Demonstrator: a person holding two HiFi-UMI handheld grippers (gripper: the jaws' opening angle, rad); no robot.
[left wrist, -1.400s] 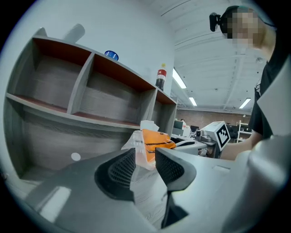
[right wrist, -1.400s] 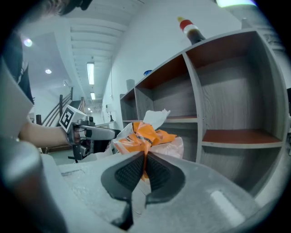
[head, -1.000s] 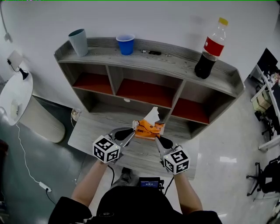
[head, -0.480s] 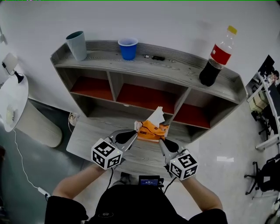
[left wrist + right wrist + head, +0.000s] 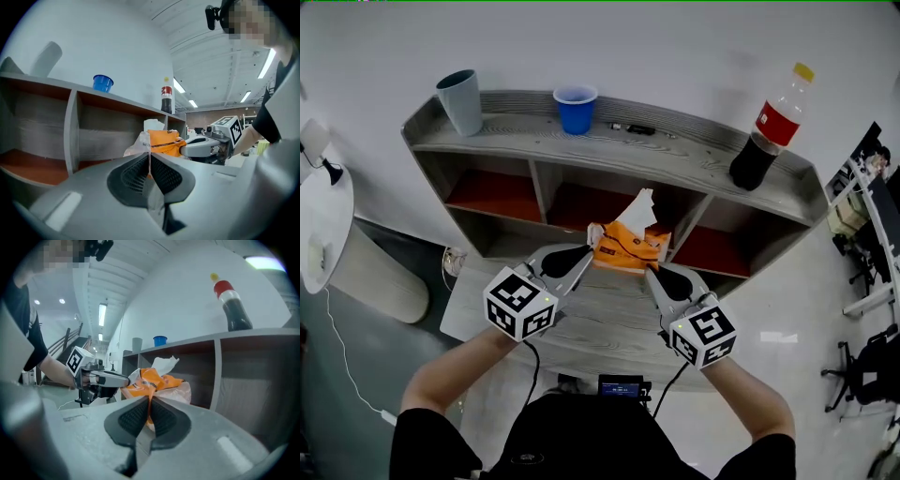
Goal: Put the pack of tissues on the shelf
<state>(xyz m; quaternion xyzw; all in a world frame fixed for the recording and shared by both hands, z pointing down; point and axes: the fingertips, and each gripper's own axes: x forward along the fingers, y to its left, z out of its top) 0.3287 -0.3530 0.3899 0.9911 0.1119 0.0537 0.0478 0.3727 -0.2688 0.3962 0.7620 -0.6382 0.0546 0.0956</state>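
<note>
Shelf (image 5: 675, 150): grey, ahead of both tools.
Left tool (image 5: 587, 257): jaws just closed further, pinching tissue pack (image 5: 628, 247) by its edge.
Right tool (image 5: 650, 271): pinching pack's opposite edge.

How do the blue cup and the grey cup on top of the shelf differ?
The blue cup is bright blue; the grey cup is dull grey-green. The grey cup is taller than the blue cup. The grey cup stands at the left end of the shelf, on its top board; the blue cup stands nearer the middle. Both stand upright, mouths up.
</note>
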